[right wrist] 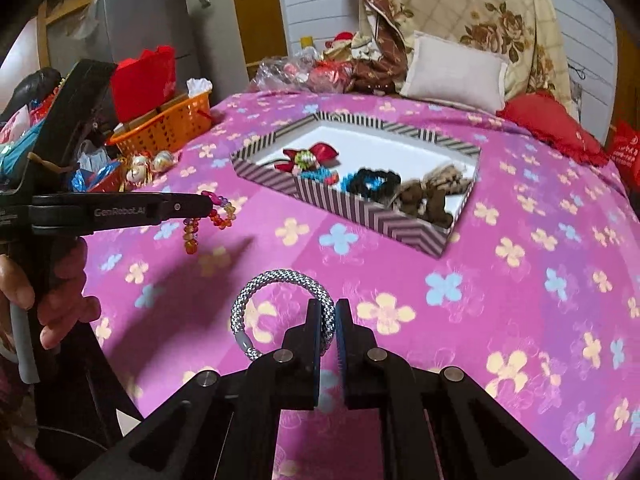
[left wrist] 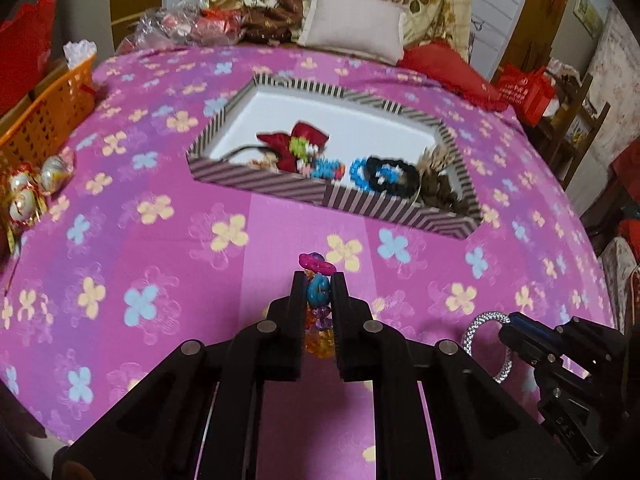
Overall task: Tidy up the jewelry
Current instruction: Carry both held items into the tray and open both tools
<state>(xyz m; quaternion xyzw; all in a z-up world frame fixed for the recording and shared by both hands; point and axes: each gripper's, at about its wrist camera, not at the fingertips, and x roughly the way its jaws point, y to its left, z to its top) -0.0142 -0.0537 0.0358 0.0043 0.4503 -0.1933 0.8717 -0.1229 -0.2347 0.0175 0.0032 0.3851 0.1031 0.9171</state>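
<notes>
My left gripper [left wrist: 319,280] is shut on a colourful beaded bracelet [left wrist: 319,289] and holds it above the pink flowered bedspread; the beads dangle from its tip in the right wrist view [right wrist: 218,210]. My right gripper [right wrist: 329,308] is shut on a silver-and-black braided bangle [right wrist: 280,276], also seen at the lower right of the left wrist view [left wrist: 480,322]. A striped box [left wrist: 256,180] [right wrist: 384,224] with a white inside lies ahead of both grippers. It holds a red bow [left wrist: 296,142], blue and black scrunchies [left wrist: 384,172] and a brown fuzzy piece [right wrist: 432,192].
An orange basket [right wrist: 176,124] and shiny round ornaments [right wrist: 150,164] sit at the bed's left edge. A grey-pink pillow [right wrist: 456,72], a red cushion [right wrist: 548,124] and folded quilts lie at the far end. The person's hand [right wrist: 52,300] grips the left handle.
</notes>
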